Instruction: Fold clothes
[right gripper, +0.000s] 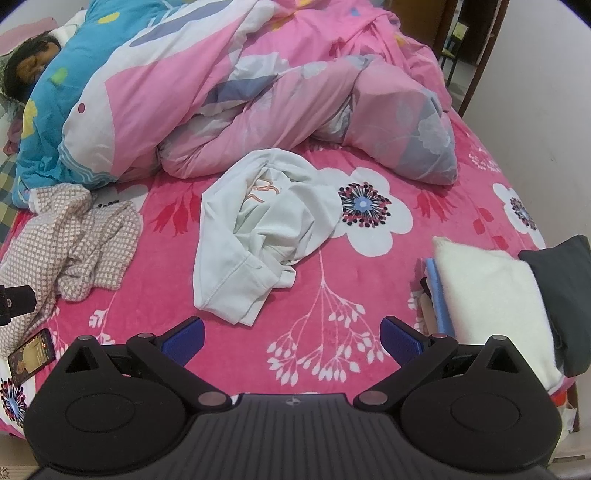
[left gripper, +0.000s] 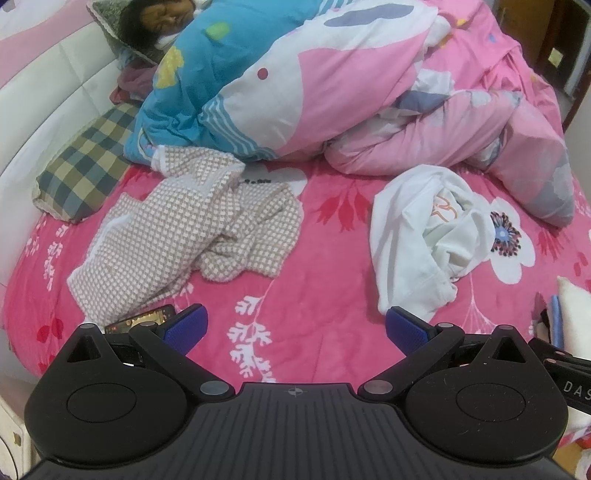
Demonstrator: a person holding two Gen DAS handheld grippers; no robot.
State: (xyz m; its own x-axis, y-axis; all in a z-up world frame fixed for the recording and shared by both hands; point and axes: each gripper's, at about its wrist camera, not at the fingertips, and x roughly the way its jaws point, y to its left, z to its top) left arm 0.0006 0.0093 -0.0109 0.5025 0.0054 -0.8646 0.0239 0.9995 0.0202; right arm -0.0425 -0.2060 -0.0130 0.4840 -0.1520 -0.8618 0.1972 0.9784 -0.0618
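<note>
Two crumpled garments lie on the pink flowered bedsheet [left gripper: 325, 280]. A beige-and-white checked garment [left gripper: 192, 225] sprawls at the left; a white sweatshirt [left gripper: 421, 236] with an orange print is bunched at the right. The right wrist view has the white sweatshirt [right gripper: 258, 229] at centre and the checked garment [right gripper: 74, 240] at the left. My left gripper [left gripper: 295, 328] is open above the sheet, short of both garments, with nothing between its blue pads. My right gripper [right gripper: 293, 336] is open too, just in front of the sweatshirt's hem.
A person [left gripper: 159, 22] lies under a blue and pink quilt [left gripper: 332, 85] along the far side. A checked pillow [left gripper: 85, 166] lies at the left, and a phone [right gripper: 31, 356] by the checked garment. Folded white [right gripper: 495, 302] and dark [right gripper: 569, 295] clothes are stacked at the right edge.
</note>
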